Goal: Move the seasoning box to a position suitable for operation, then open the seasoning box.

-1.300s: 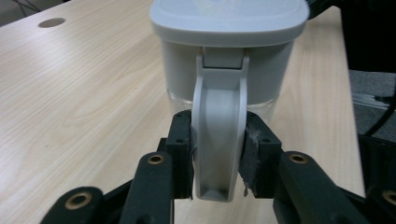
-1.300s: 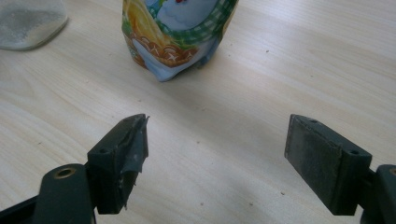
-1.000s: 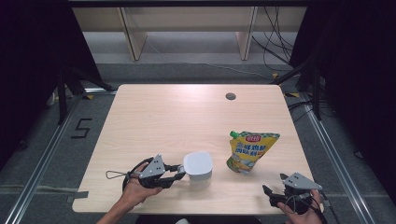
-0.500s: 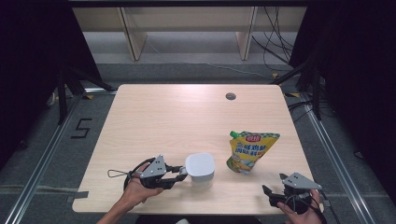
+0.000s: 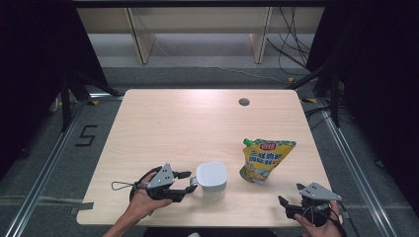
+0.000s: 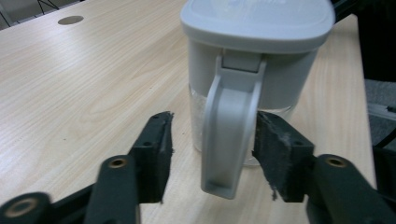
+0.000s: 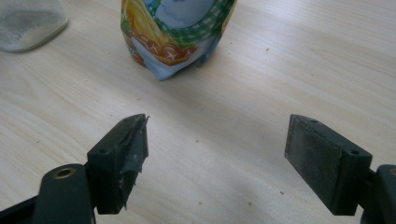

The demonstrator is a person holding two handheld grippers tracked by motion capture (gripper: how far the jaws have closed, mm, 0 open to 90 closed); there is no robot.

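Note:
A white lidded jug [image 5: 211,177] with a clear lower body stands near the table's front edge. Its grey handle [image 6: 229,135] points toward my left gripper [image 5: 188,180]. That gripper's jaws have just been opening; the handle is still between them. In the left gripper view [image 6: 212,126] one pad rests beside the handle and the other stands clear of it. A yellow and green spouted pouch [image 5: 264,160] lies right of the jug. My right gripper [image 5: 289,198] sits open at the front right, nothing between its jaws [image 7: 217,126], facing the pouch [image 7: 175,32].
The wooden table [image 5: 188,123] has a round cable hole [image 5: 244,102] at the back right. The right gripper sits close to the front edge. The jug's clear base [image 7: 28,21] is at the upper left of the right gripper view.
The left gripper's jaws have spread apart around the jug's handle. Both hands, the jug and the pouch have stayed where they were.

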